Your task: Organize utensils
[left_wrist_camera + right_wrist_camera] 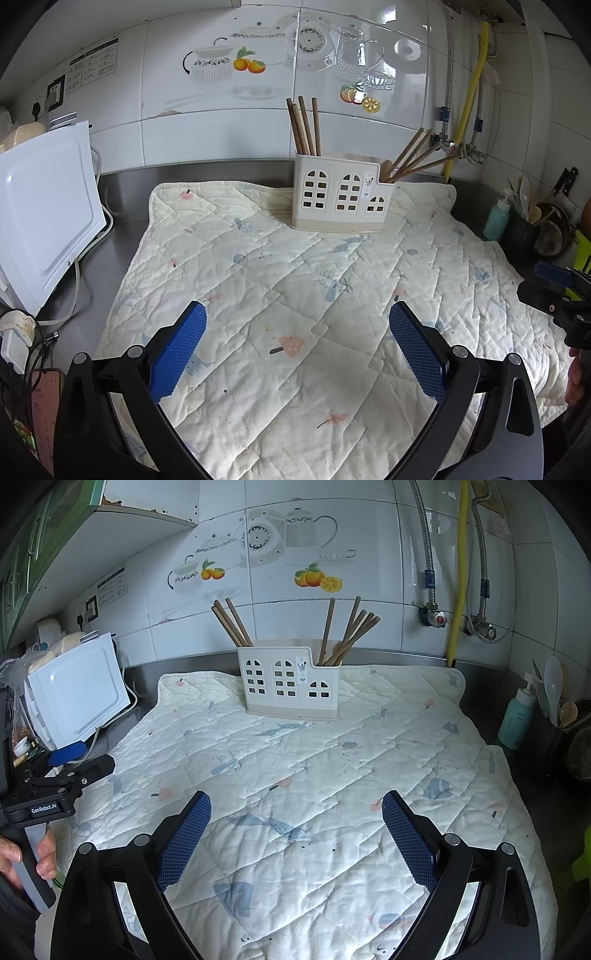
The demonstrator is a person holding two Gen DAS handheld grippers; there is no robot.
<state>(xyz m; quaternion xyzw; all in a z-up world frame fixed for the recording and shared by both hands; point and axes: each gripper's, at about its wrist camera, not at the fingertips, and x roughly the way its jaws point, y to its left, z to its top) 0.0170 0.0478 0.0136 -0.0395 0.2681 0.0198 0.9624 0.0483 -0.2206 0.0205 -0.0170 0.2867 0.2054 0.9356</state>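
Both grippers, left gripper (297, 347) and right gripper (295, 836), spread and empty at lower frame; chopsticks (304, 125) already fill the holder (338, 199) at upper centre, so the next move probably calls for a reach there.

Quilted cloth mat (295, 295), wooden chopsticks (304, 125), plastic holder (338, 195)

To my left a white microwave (48, 206) sits on the steel surface (122, 236), beside the quilted mat (295, 295). To my right stands a teal bottle (517, 720), below a yellow pipe (460, 572) on the tiled wall (221, 125).
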